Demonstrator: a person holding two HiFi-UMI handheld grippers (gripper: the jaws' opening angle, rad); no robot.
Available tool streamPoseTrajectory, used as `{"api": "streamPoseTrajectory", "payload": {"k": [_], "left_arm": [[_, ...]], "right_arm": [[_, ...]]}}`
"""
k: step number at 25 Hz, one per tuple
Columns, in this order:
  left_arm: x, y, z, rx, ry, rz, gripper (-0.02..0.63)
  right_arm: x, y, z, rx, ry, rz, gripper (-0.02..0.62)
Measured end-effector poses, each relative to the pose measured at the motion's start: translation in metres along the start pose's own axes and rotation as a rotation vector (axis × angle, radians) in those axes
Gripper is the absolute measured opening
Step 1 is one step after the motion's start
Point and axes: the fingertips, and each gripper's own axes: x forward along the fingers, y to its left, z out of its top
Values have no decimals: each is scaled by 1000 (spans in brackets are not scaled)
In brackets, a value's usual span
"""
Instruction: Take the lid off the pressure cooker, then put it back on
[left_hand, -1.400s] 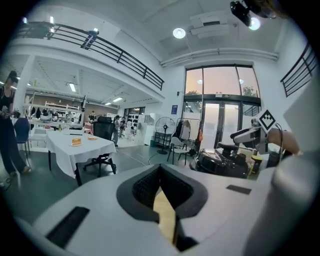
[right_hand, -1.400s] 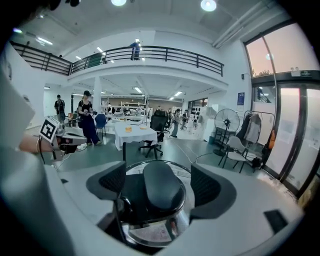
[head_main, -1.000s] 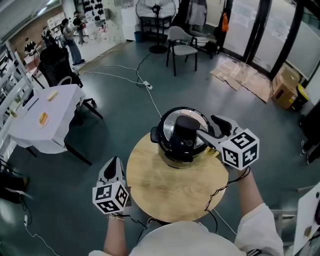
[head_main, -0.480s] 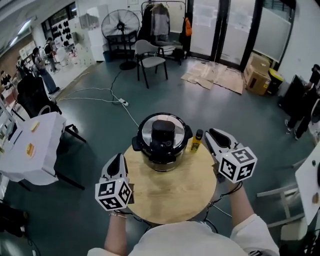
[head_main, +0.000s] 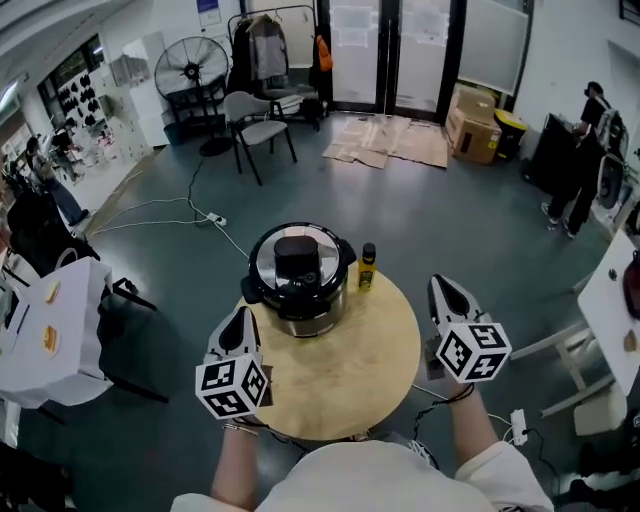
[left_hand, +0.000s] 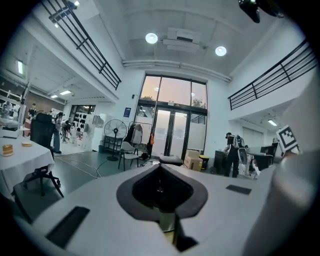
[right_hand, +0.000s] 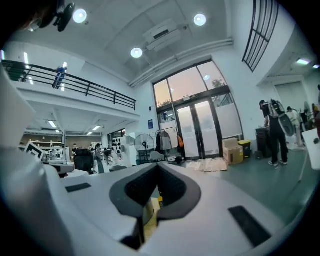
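Observation:
The pressure cooker (head_main: 298, 285) stands at the far side of the round wooden table (head_main: 350, 370), steel-sided with a black rim. Its lid (head_main: 297, 255), with a black block handle, sits on it. My left gripper (head_main: 237, 318) hovers at the table's near left edge, short of the cooker, shut with nothing in it. My right gripper (head_main: 441, 286) is out past the table's right edge, apart from the cooker, also shut and empty. In the left gripper view the jaws (left_hand: 161, 165) meet in front of the glass doors. The right gripper view shows its jaws (right_hand: 157, 164) closed too.
A small yellow bottle (head_main: 367, 267) stands on the table just right of the cooker. A white-clothed table (head_main: 45, 330) is at the left. A chair (head_main: 255, 125), a fan (head_main: 185, 70), cardboard boxes (head_main: 472, 115) and floor cables lie beyond. A person (head_main: 585, 130) stands far right.
My right gripper has drawn away from the lid handle to the right, off the table, and its jaws have closed empty. The left gripper has shifted a little. The lid stays on.

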Motion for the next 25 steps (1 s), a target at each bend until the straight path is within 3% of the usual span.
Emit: {"api": "streamPoseTrajectory", "payload": {"k": [7,13,18,25], "left_arm": [[-9,-9,-9,15,15,-33,-6],[-25,-10,-17,20,39,-52,-5],[-36,-7,-22,5,36,-43,-6],[-40,-1,-19,-14,27,-20,-5]], "right_arm": [[-48,0,-26,31,-56,-124,-2],[-60,16,-33,29,-44,-115,-2],[-64,29,-39,-57,-13,-116,0],[-59,37,-35,-71,-5,-107,0]]}}
